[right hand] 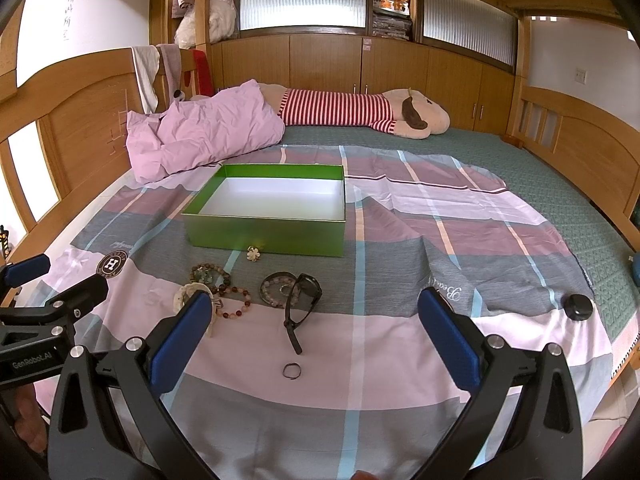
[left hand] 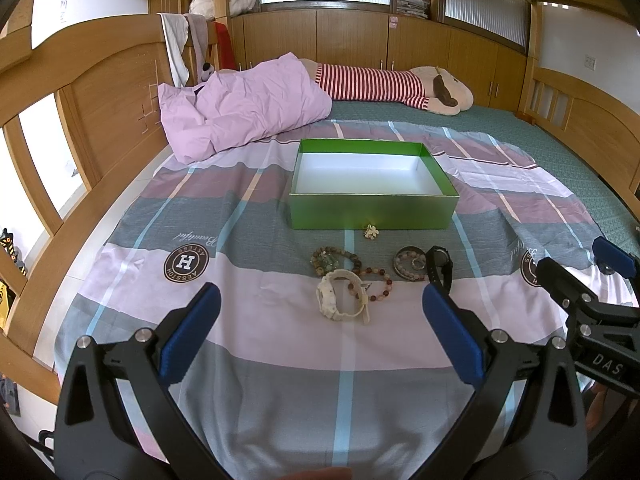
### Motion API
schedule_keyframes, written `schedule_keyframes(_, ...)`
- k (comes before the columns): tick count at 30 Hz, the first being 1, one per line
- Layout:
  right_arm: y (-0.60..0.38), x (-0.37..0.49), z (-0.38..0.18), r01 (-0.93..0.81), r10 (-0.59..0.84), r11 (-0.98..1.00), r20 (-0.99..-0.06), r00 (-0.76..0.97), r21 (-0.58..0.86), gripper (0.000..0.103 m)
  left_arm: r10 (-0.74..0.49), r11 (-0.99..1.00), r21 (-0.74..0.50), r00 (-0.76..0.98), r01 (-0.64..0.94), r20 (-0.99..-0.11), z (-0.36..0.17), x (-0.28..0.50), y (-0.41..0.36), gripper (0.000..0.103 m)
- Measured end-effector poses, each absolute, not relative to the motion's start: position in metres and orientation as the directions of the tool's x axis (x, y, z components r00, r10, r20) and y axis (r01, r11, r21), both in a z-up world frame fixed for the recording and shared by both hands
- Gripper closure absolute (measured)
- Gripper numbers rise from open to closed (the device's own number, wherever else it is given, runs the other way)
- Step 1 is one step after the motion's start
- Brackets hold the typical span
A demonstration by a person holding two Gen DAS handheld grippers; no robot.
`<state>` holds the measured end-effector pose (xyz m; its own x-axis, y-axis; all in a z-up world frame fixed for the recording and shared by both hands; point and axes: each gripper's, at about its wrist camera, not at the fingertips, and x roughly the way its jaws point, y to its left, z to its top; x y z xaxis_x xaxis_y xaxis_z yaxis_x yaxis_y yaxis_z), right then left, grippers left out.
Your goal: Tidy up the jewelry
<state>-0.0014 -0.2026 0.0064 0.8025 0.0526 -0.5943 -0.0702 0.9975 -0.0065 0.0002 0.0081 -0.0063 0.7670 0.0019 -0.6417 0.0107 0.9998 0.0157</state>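
Bed sheet [left hand: 248, 328] with watches, beads and ring ahead of wide, empty fingers [right hand: 180, 340]; green box [left hand: 374, 206] bare, nothing packed yet.

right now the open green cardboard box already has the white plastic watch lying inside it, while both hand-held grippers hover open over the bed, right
Not quite. The open green cardboard box is empty; the left wrist view shows the white plastic watch lying on the striped bedsheet in front of it. Both the left hand-held gripper and the right hand-held gripper do hover open.
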Motion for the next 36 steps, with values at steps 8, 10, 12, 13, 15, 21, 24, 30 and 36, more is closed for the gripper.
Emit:
schedule_keyframes(8, -0.204, -0.003, 0.008, -0.072, 0.051, 0.997, -0.578, 0.814, -0.013, 0.002, -0.014, 0.999, -0.043, 0.72, -0.022, -0.693, -0.027, 0.004, 0.02, 0.003)
schedule_keyframes(10, -0.205, -0.005, 0.01, -0.084, 0.058, 0.996, -0.565, 0.823, -0.02, 0.002, 0.004, 0.999, -0.03, 0.711, -0.036, -0.704, -0.03, 0.005, 0.022, 0.003)
schedule_keyframes(12, -0.207, -0.004, 0.011, -0.075, 0.048, 0.997, -0.571, 0.82, -0.023, 0.003, 0.008, 0.998, -0.037, 0.716, -0.047, -0.698, -0.027, 0.004, 0.025, 0.003)
schedule_keyframes(13, -0.207, -0.004, 0.009, -0.069, 0.043, 0.997, -0.571, 0.82, -0.025, 0.003, 0.009, 0.998, -0.042, 0.716, -0.054, -0.698, -0.025, 0.004, 0.026, 0.003)
schedule_keyframes(15, -0.209, -0.001, 0.006, -0.078, 0.053, 0.997, -0.581, 0.812, -0.018, 0.002, 0.013, 0.996, -0.052, 0.718, -0.068, -0.695, -0.024, 0.003, 0.029, 0.003)
schedule_keyframes(21, -0.212, 0.017, -0.026, -0.095, 0.079, 0.995, -0.661, 0.746, 0.011, 0.002, -0.016, 0.993, -0.096, 0.708, -0.073, -0.706, -0.031, 0.006, 0.039, 0.003)
schedule_keyframes(24, -0.214, 0.025, -0.043, -0.11, 0.087, 0.994, -0.692, 0.716, 0.011, 0.003, -0.026, 0.993, -0.099, 0.694, -0.065, -0.719, -0.039, 0.008, 0.041, 0.003)
schedule_keyframes(30, -0.207, 0.039, -0.091, -0.119, 0.146, 0.989, -0.778, 0.611, 0.092, 0.003, 0.08, 0.997, 0.049, 0.719, -0.065, -0.69, -0.061, 0.008, 0.024, 0.003)
schedule_keyframes(36, -0.186, 0.044, -0.123, -0.205, 0.111, 0.979, -0.807, 0.581, -0.013, 0.016, 0.057, 0.998, 0.055, 0.658, -0.024, -0.751, -0.077, 0.022, 0.015, 0.003)
